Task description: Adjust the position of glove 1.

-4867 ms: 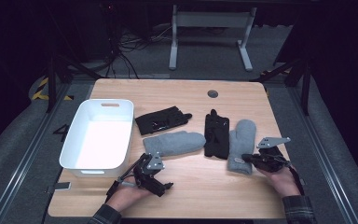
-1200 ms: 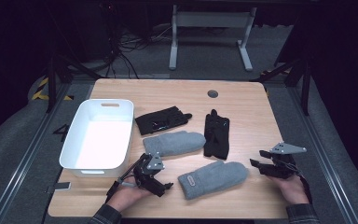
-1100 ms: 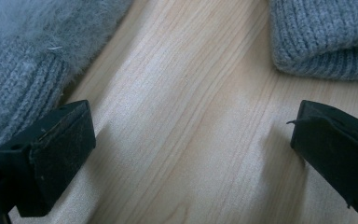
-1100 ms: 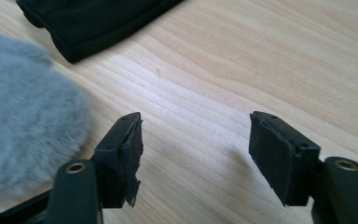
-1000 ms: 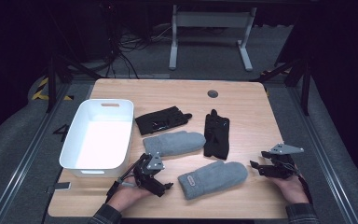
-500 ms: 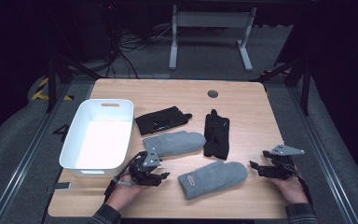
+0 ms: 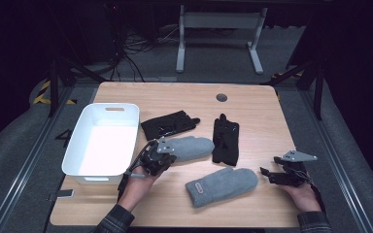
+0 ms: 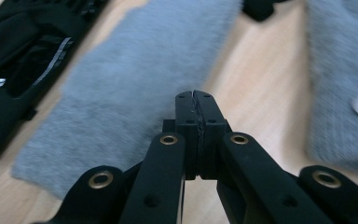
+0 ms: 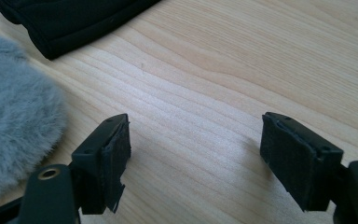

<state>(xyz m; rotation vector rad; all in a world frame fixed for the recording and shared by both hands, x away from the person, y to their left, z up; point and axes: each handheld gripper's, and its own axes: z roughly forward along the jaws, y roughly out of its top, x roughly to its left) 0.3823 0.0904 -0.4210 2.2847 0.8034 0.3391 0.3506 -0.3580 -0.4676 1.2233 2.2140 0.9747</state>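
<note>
We see our left gripper (image 7: 158,156) with its jaws clenched tight together, pads pressed flat with nothing between them. Just beyond the jaw tips lies the upper grey fleece mitten (image 8: 135,84), its cuff end nearest the jaws; from above the gripper sits at that cuff (image 7: 187,147). Left of the jaws lies a black fabric glove with a pale stripe (image 8: 21,60), touching the mitten's edge. Right of the jaws, across a strip of bare wood, lies the second grey fleece mitten with a small oval label (image 8: 340,79).

Our right gripper (image 9: 193,158) holds its jaws released and wide apart, with only the light wooden tabletop (image 9: 223,84) between the pads. The rounded tip of the second mitten (image 9: 14,116) lies just beside the left-hand jaw. Ahead of the jaws lies the cuff of another black fabric glove (image 9: 70,18).

From above, a white plastic tub (image 7: 102,141) stands well behind and outside the left jaws.
</note>
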